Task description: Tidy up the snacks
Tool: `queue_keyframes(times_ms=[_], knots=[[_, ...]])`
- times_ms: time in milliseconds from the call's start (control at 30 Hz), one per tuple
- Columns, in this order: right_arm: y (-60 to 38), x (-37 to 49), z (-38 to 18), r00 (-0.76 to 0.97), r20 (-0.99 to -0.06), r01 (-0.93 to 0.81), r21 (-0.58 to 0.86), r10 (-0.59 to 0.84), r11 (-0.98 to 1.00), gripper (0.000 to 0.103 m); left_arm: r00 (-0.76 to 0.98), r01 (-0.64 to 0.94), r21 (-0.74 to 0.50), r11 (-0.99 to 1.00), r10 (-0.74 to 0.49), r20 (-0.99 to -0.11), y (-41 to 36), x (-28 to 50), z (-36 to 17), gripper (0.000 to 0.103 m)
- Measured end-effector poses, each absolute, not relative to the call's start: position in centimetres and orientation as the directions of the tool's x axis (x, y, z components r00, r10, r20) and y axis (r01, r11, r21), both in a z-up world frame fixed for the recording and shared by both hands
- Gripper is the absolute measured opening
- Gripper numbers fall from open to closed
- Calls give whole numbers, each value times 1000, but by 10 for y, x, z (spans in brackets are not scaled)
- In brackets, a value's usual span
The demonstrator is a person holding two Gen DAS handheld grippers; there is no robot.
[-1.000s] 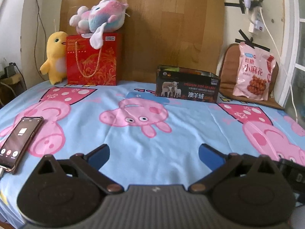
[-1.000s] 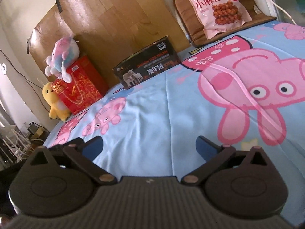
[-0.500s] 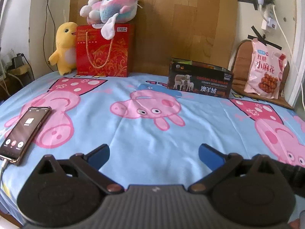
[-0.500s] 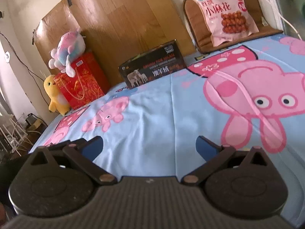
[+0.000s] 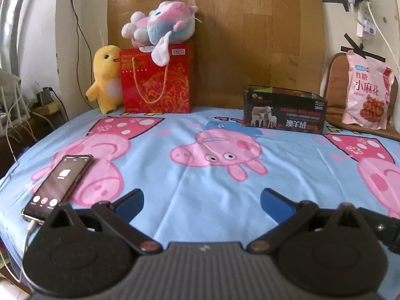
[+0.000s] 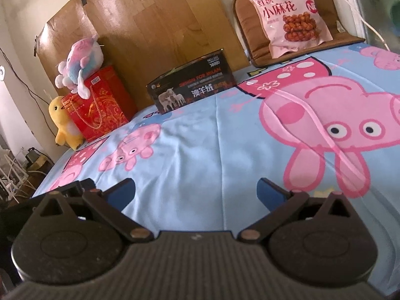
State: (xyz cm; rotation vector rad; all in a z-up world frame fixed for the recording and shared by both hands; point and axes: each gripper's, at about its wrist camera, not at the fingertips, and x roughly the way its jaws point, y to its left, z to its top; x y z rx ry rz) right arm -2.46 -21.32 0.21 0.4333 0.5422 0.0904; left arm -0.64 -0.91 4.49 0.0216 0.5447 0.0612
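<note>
Both the left gripper [image 5: 202, 198] and right gripper [image 6: 196, 190] are held spread and empty above the bed [image 5: 190, 175]; the snack bag [image 6: 285, 15], propped on the far brown cushion [image 6: 252, 37] beside the open box [image 6: 192, 87], is best approached squarely and pinched mid-body

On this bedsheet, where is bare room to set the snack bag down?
Bare sheet lies between the phone on the left, the black box behind and both open claws. The back edge is crowded: red gift bag, box, and the snack bag on its brown cushion.
</note>
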Motion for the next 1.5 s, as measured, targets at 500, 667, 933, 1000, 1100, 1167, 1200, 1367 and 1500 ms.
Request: queue_keyframes(times_ms=[500,667,933,1000,1100,1167,1200,1367,1500], knots=[[-217,-21,3,842,-503,27,400,195,916,103,805,45,-88,995,-88,-587,-8,-8,40,103],[-226,-23,1,821,-528,33,424,218,905,103,726,50,-129,990,-125,-676,-10,-1,25,103],[-223,-25,0,803,-553,31,409,220,912,103,685,63,-25,998,-61,-726,-26,-1,9,103],[-224,-24,-1,803,-559,53,415,209,908,103,676,70,11,997,-40,-736,-30,-1,9,103],[-224,-24,-2,809,-561,77,398,176,914,103,669,61,5,998,-37,-743,-29,-1,11,103],[-225,-25,-3,815,-556,92,399,162,912,103,655,57,3,998,-35,-755,-28,2,12,103],[-226,-25,-3,818,-553,97,403,157,910,103,650,58,3,998,-36,-759,-28,3,13,103],[-230,-27,-4,827,-546,130,421,136,898,103,647,77,3,997,-48,-761,-26,3,13,103],[-230,-30,1,846,-522,132,407,111,904,103,642,90,-14,996,-69,-763,-22,4,15,103]])
